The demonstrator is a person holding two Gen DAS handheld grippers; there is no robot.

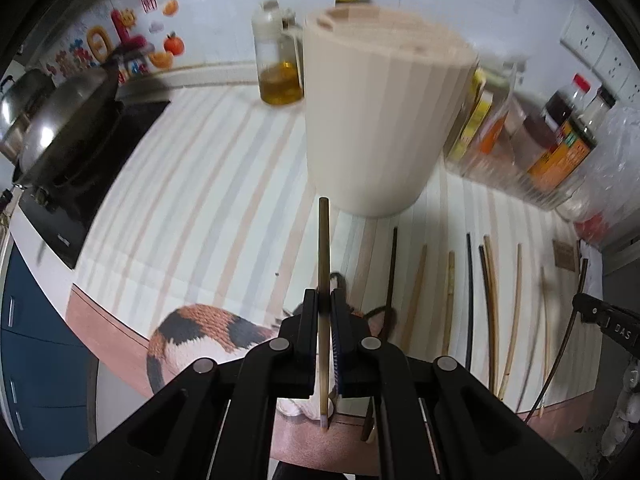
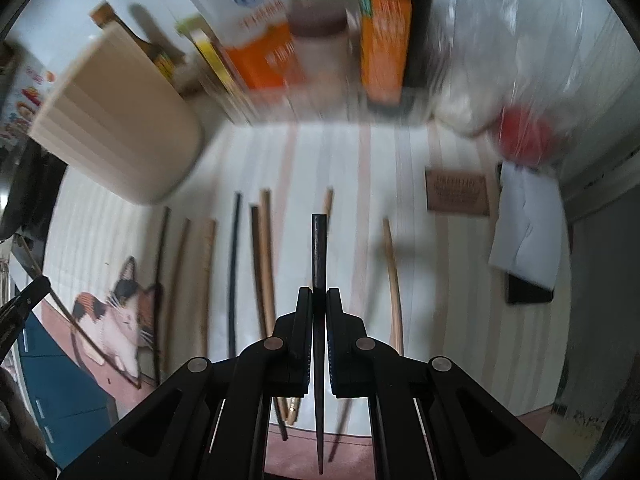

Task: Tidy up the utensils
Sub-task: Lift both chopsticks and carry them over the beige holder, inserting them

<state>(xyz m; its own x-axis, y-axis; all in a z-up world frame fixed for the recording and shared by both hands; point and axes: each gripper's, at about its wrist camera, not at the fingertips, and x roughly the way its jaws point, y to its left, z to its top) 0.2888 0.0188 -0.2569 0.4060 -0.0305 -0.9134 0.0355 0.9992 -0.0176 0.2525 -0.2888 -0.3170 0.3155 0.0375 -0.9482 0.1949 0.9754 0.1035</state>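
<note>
My left gripper [image 1: 325,300] is shut on a brown bamboo chopstick [image 1: 323,248], held above the striped mat. Just beyond it stands the cream utensil holder [image 1: 376,120] with slots in its top. My right gripper [image 2: 319,294] is shut on a black chopstick [image 2: 319,248], also lifted off the mat. Several more chopsticks, light wood [image 2: 264,248] and dark [image 2: 234,264], lie side by side on the mat below. The holder [image 2: 116,136] sits at the upper left of the right wrist view. The right gripper's tip [image 1: 600,312] shows at the left wrist view's right edge.
A wok [image 1: 64,132] sits on a black stove at the left. An oil bottle [image 1: 278,68] stands behind the holder. Sauce bottles and jars [image 1: 560,144] line the wall at the right, beside a plastic bag [image 2: 520,80]. A brown card [image 2: 456,192] and white paper [image 2: 524,232] lie at the mat's right end.
</note>
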